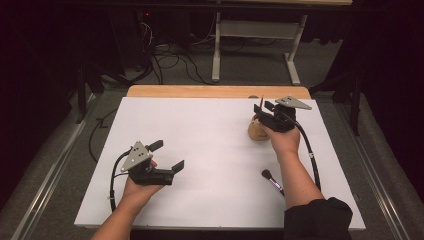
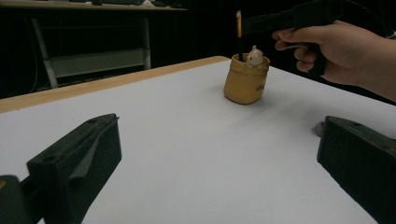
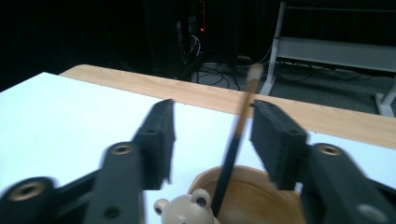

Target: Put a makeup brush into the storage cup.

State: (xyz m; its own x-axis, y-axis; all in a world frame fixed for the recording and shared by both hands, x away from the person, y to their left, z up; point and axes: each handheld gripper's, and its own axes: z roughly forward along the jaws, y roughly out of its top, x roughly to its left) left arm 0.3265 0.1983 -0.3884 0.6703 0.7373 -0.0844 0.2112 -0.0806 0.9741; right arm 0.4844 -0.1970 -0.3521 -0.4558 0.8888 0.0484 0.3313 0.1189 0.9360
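I am working in a lab or recording studio. A white sheet (image 1: 210,150) covers a wooden table (image 1: 215,91). Black curtains surround it. On the far grey carpet lie tangled cables (image 1: 172,62), beside a rack with a red light (image 1: 146,15) and 1 metal bench frame (image 1: 255,35).

Mustard-yellow pot (image 2: 244,83), cream bear figure (image 2: 254,57), black-and-yellow pencil (image 2: 239,35), white table (image 1: 210,150), wooden edge.
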